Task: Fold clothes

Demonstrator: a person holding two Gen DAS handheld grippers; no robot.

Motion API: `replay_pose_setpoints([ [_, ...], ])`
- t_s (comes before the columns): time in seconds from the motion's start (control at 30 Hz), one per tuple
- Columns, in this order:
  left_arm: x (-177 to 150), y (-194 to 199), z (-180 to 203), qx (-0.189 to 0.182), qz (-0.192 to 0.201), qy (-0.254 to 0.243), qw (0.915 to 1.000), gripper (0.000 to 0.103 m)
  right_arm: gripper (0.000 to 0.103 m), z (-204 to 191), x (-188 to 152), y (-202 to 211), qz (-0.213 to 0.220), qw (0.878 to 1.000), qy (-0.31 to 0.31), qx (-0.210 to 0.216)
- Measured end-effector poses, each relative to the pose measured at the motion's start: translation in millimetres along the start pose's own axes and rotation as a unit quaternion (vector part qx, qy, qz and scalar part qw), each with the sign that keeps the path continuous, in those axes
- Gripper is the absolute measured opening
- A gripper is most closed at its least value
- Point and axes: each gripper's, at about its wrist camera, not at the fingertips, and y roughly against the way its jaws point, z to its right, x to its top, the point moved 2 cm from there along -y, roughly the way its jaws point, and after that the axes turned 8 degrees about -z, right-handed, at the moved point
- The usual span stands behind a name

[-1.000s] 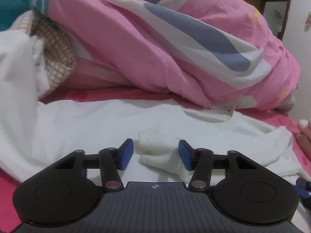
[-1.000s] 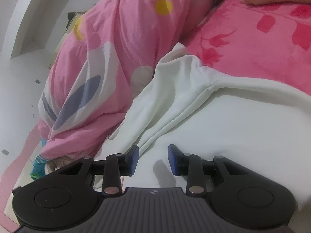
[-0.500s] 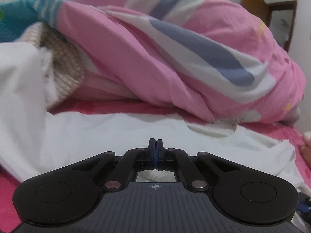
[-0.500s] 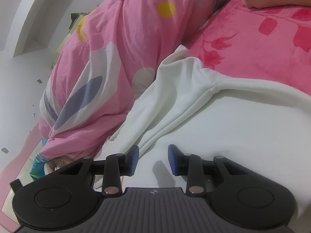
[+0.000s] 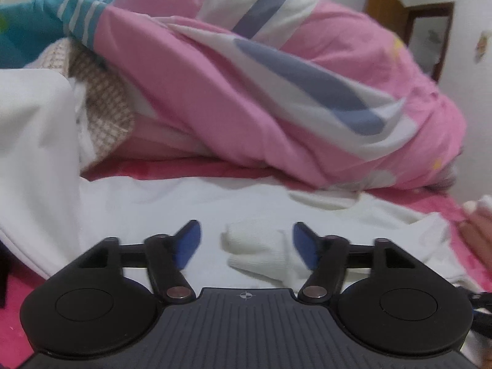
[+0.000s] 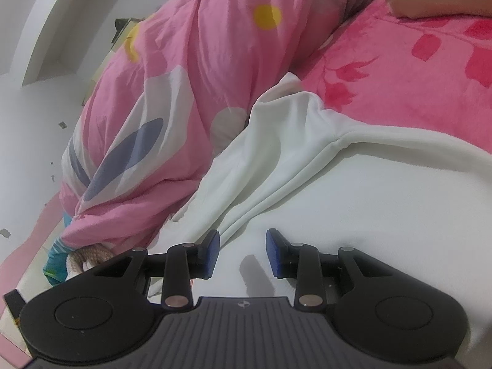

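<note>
White garment [image 5: 172,203], no writing; left gripper [image 5: 246,243] jaws opening round ribbed cuff [image 5: 261,252]; right gripper [image 6: 243,252] jaws narrow, empty.

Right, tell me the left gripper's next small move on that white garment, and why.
Probably ease the left gripper back, clear of the ribbed cuff. Its jaws are opening and the cuff lies loose between them on the white garment, pads not pressing it. The right gripper hovers open over flat cloth, holding nothing.
</note>
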Motion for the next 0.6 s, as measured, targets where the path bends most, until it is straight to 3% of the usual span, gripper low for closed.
replay_pose_setpoints([
  [0.2,-6.7,3.8,-2.3,-0.056,-0.012,0.026,0.9980,0.073,0.036,-6.6,-1.7,-2.7,-0.004,1.000,0.022,-0.021],
  [0.43,-10.0,-6.6,-18.1,-0.063,-0.026,0.073,0.9950,0.073,0.042,-26.6,-1.4,-8.5,-0.023,0.995,0.073,-0.071],
  [0.6,-6.3,-7.0,-24.0,-0.046,-0.028,0.080,0.9954,0.073,0.046,-70.4,-3.3,-12.9,-0.047,0.977,0.171,-0.121],
])
